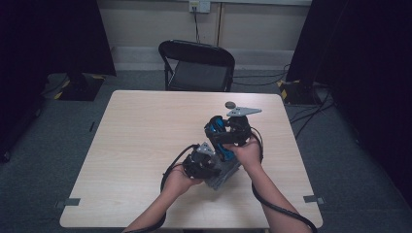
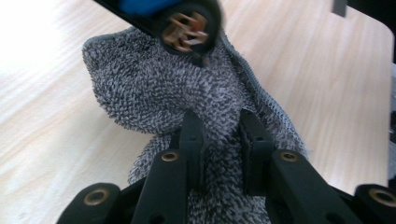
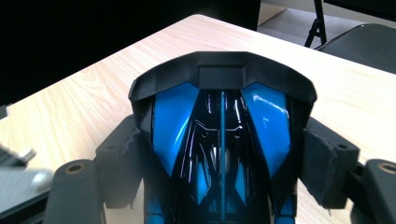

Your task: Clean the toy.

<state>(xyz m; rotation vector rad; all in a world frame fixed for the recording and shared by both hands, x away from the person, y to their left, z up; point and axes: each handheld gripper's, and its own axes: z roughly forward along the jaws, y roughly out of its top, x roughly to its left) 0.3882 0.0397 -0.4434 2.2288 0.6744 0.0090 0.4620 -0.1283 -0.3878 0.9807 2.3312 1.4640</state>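
High view: left tongs point(image 1: 214, 167) clamp grey cloth point(image 1: 224, 175); raised right tongs point(image 1: 219, 133) clamp blue-black toy car point(image 1: 217, 130).

From my remote station I see a toy car point(image 3: 222, 140) in glossy black with bright blue panels and a thin blue line down its middle; one of its wheels point(image 2: 187, 28) has a coppery-brown hub inside a black tyre. The cloth point(image 2: 159, 93) is a salt-and-pepper grey, flecked black and white in a looped weave, with a darker grey hem. Both the left gripper point(image 2: 222, 144) and the right gripper point(image 3: 224, 163) are matt black, with brass-coloured rivets. The table point(image 1: 145, 141) is pale wood with a fine grain. Far beyond it stands a black chair point(image 1: 197, 65) on grey carpet.
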